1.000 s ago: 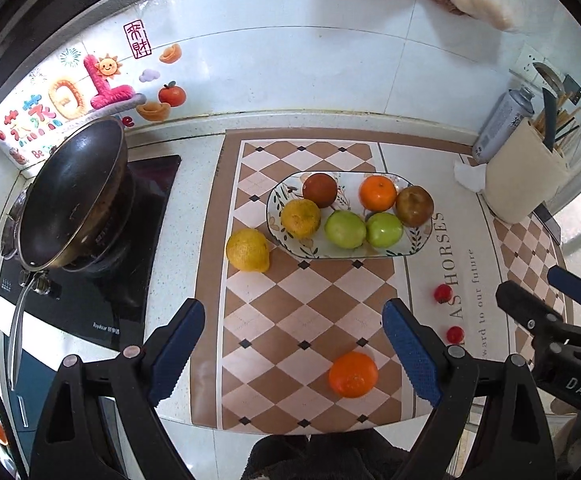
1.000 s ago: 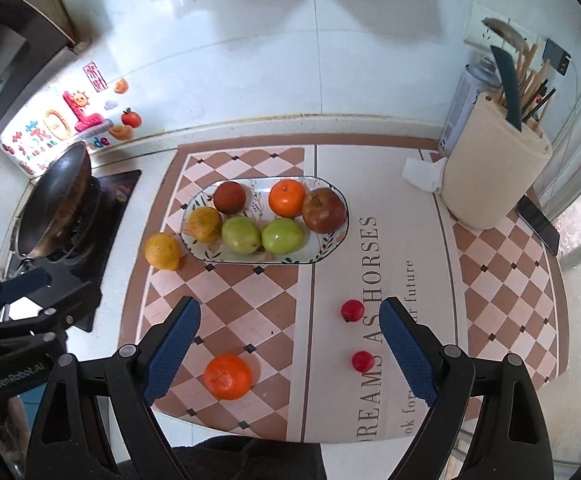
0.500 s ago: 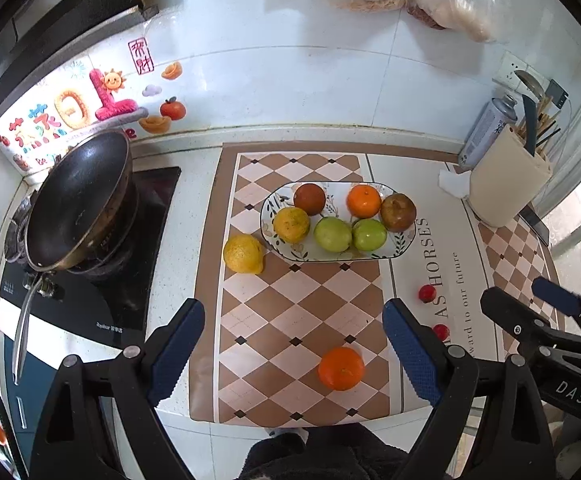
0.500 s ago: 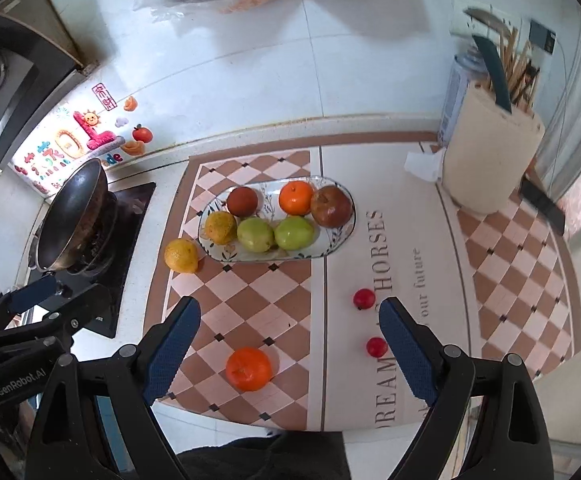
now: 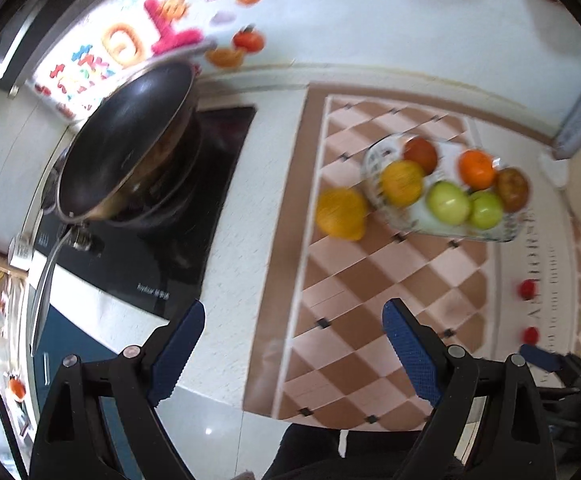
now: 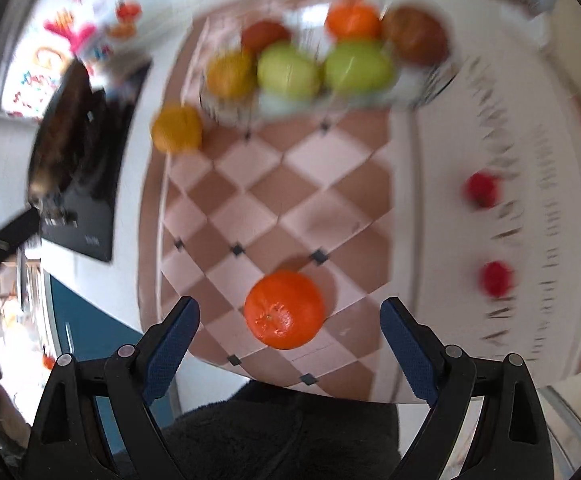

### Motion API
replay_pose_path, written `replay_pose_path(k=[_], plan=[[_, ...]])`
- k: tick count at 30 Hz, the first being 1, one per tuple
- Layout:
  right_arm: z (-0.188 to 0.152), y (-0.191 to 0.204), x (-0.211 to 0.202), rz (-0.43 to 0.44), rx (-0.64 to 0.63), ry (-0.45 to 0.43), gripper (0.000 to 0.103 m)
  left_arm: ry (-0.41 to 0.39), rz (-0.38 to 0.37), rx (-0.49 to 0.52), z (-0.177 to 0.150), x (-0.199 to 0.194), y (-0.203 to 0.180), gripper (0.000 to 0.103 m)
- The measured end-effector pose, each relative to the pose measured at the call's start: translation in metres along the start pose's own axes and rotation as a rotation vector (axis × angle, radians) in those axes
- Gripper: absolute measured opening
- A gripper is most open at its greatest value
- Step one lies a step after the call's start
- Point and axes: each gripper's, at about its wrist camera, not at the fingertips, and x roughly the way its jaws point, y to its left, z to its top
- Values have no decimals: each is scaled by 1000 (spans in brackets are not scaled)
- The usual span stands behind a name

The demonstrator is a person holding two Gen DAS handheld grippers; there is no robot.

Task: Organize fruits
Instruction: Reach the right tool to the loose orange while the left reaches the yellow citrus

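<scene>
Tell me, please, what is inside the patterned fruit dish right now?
Six fruits sit in the dish: two green apples, one orange, one yellowish fruit, two reddish-brown ones. The dish floor beneath them is hidden.

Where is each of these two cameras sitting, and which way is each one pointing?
Left wrist view: rides on the left gripper, looking down over the counter at the pan and plate of fruit; its two open blue fingers show.
Right wrist view: rides on the right gripper, aimed low at the loose orange between its open fingers.
Both views share the plate, the yellow fruit beside it, and two small red fruits.
</scene>
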Motion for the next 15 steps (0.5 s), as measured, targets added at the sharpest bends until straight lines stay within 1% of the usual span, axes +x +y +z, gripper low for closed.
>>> replay_pose_path(k=[3, 5, 9, 11, 12, 14, 15], plan=[[1, 4, 39, 44, -4, 90, 94, 47, 22, -7, -1, 18, 7, 91], [-1, 6, 55, 34, -12, 116, 94, 87, 44, -5, -3, 30, 11, 91], [0, 10, 82, 6, -51, 172, 93, 128, 39, -26, -5, 43, 17, 91], [-1, 16, 90, -15, -98, 193, 88, 146, 34, -36, -2, 49, 20, 91], [-2, 23, 92, -42, -155, 189, 84, 157, 28, -45, 0, 53, 20, 91], [-4, 33, 93, -110, -246, 182, 68, 192, 4, -69, 8, 62, 22, 91], [-3, 36, 92, -128, -272, 177, 68, 205, -14, -84, 12, 67, 22, 91]])
